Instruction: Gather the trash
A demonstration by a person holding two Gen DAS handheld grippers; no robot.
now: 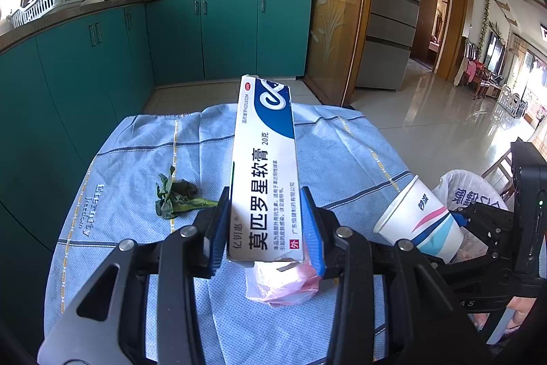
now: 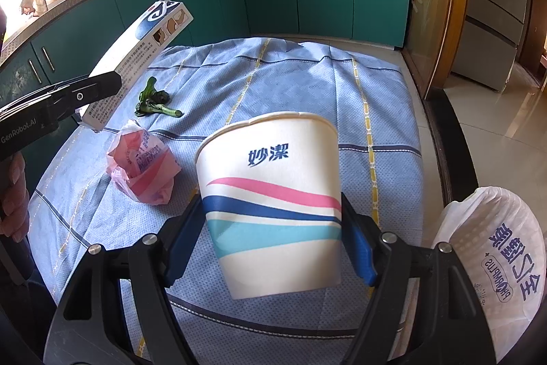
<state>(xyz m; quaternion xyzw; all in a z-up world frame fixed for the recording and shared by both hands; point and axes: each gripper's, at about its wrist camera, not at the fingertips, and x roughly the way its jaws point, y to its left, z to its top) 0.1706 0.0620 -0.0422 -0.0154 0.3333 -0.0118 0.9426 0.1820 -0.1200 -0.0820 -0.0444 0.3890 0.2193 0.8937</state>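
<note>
The left gripper is clamping a long white-and-blue ointment box by its near end, lifting it clear above the table's near edge; the right gripper is gripping a paper cup by its sides, holding it tilted above the near right corner. A crumpled pink plastic bag is lying on the blue checked tablecloth just under the raised box; a wilted green vegetable scrap is resting farther toward the left edge, well apart from both grippers. A white plastic bag is bulging beyond the right edge. The box is reading "莫匹罗星软膏" and "20克"; the cup is carrying "妙潔"; the white bag is showing mirrored "PROMPLUS"; the tablecloth is bearing small lettering, too distorted to read.
</note>
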